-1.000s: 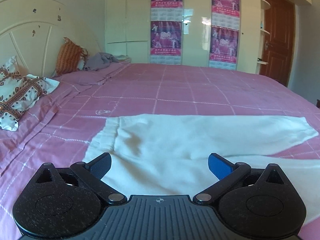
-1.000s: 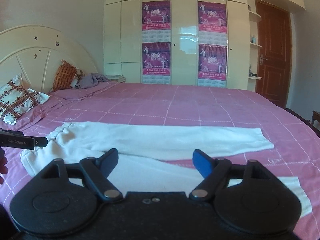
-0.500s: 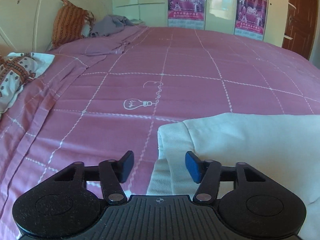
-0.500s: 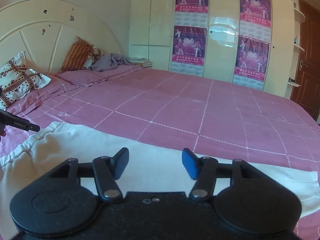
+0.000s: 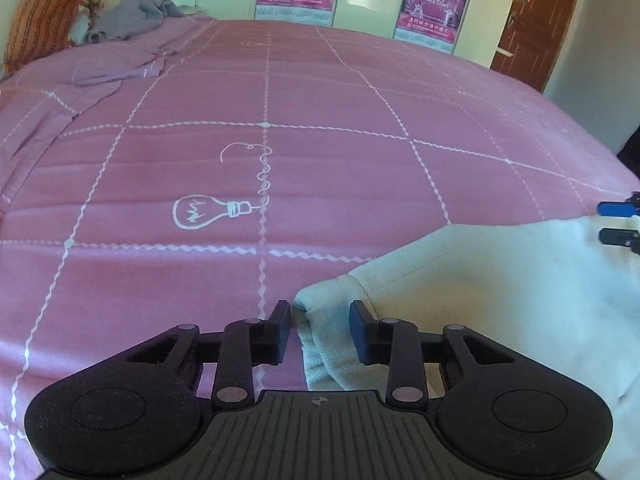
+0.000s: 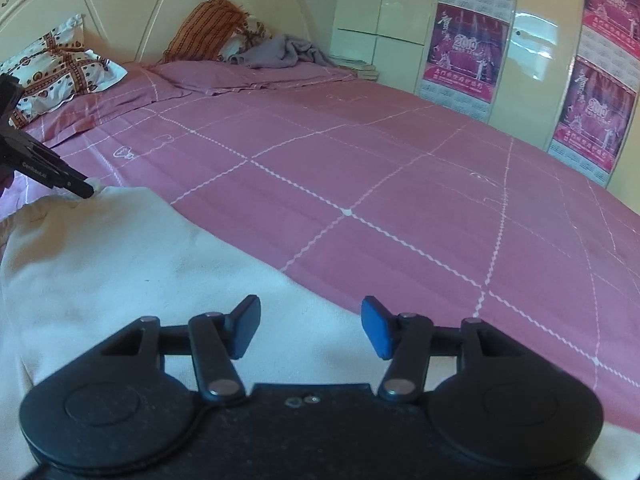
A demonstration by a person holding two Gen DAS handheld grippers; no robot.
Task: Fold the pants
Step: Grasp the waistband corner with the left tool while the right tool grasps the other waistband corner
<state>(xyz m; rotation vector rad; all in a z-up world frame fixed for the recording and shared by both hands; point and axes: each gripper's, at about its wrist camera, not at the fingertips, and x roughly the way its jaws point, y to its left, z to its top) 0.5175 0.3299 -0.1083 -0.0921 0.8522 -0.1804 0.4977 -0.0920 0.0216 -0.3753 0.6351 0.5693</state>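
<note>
A: The wide pink quilted bedspread with white zigzag grid lines [image 5: 360, 92] is being covered at its near edge by the cream knitted cotton pants [image 5: 500, 300]; the pants are being kept flat on the bed, with a waistband corner bunched up between the jaws of the left gripper [image 5: 320, 328]; those jaws are closing, but a gap is showing on each side, so the corner is not yet being pinched.

B: And the right gripper [image 6: 310, 326]?

A: It is being held half spread over the far edge of the pants; cloth is lying beneath it, nothing is being squeezed.

B: What is likely to go wrong?

A: Only the outer fold of the thick corner may be caught by the left jaws; on lifting, the lower layer would be dropped and the fold skewed. The bedspread may also be nipped along with the cloth, since the fingers are being pressed low.

B: What is differing from a second ago?

A: Both grippers were being held back and wide over the whole garment; now they are being brought in close, jaws narrowed, the white bulb drawing [image 5: 212, 212] filling the left view.
</note>
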